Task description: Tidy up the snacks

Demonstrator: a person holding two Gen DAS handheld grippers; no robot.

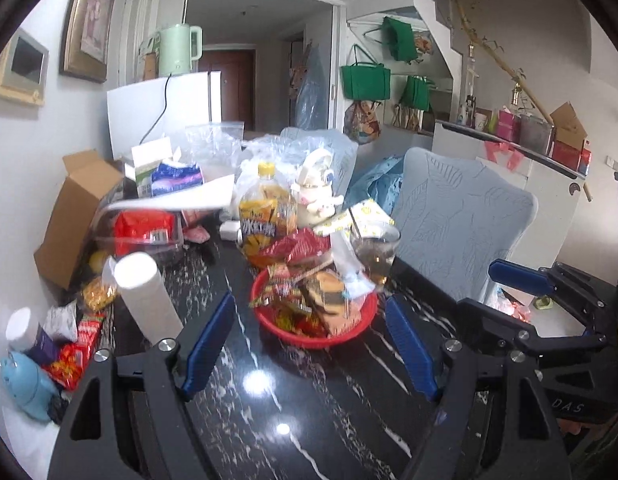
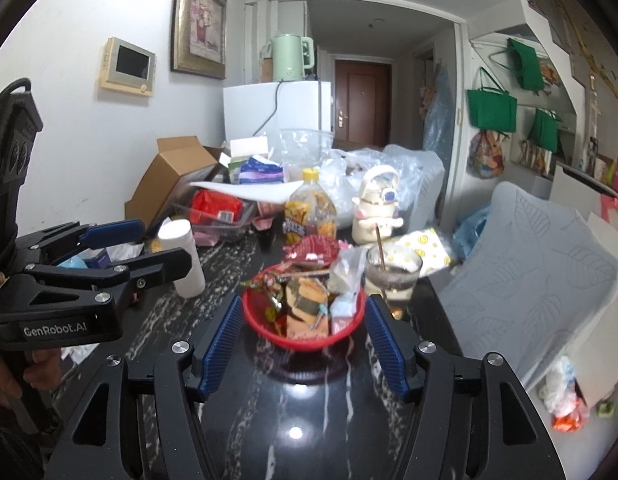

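Both spread and empty, left gripper (image 1: 309,344) and right gripper (image 2: 305,344), facing red snack basket (image 2: 265,326) on table (image 2: 301,420).

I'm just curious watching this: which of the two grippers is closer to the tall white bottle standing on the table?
Left. The left gripper has the white bottle just beside its left finger. The right gripper, centred on the red basket, sits farther off, with the left gripper between.
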